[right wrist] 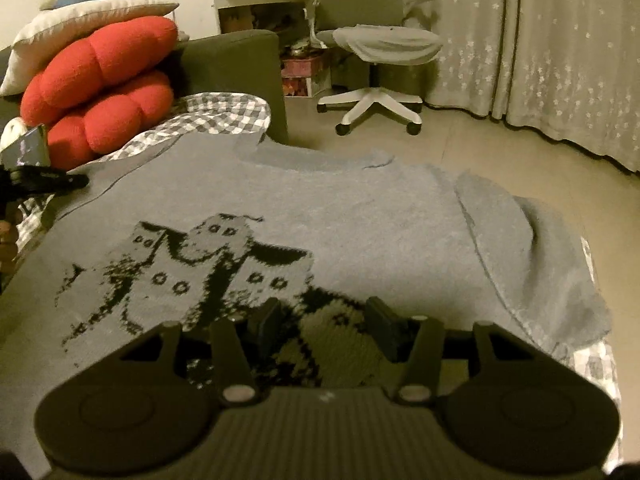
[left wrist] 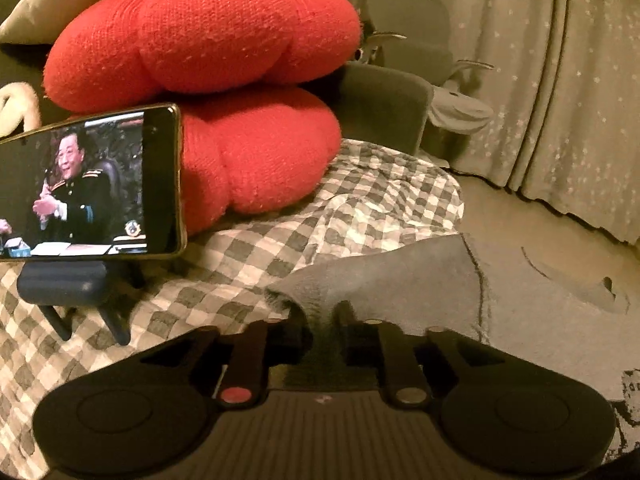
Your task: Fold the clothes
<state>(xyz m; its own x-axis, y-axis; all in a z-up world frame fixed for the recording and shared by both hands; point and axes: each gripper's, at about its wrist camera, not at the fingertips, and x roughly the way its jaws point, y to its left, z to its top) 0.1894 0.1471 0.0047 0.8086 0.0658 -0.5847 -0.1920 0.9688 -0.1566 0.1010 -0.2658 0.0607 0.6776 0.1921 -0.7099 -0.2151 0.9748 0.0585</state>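
Left tool (left wrist: 320,312) clamped on grey sweater (right wrist: 340,208), right tool (right wrist: 326,320) agape above.

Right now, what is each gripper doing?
Left gripper: shut on the sweater.
Right gripper: open, holding nothing, above the sweater.

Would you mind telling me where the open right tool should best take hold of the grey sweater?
Probably the right sleeve, near its shoulder seam. The grey sweater lies flat, front up, on the checked blanket, offering little to pinch mid-body, while that sleeve bunches into a raised ridge. Bring the right tool from the hem side, low, fingers straddling the ridge. The left tool appears shut on cloth.
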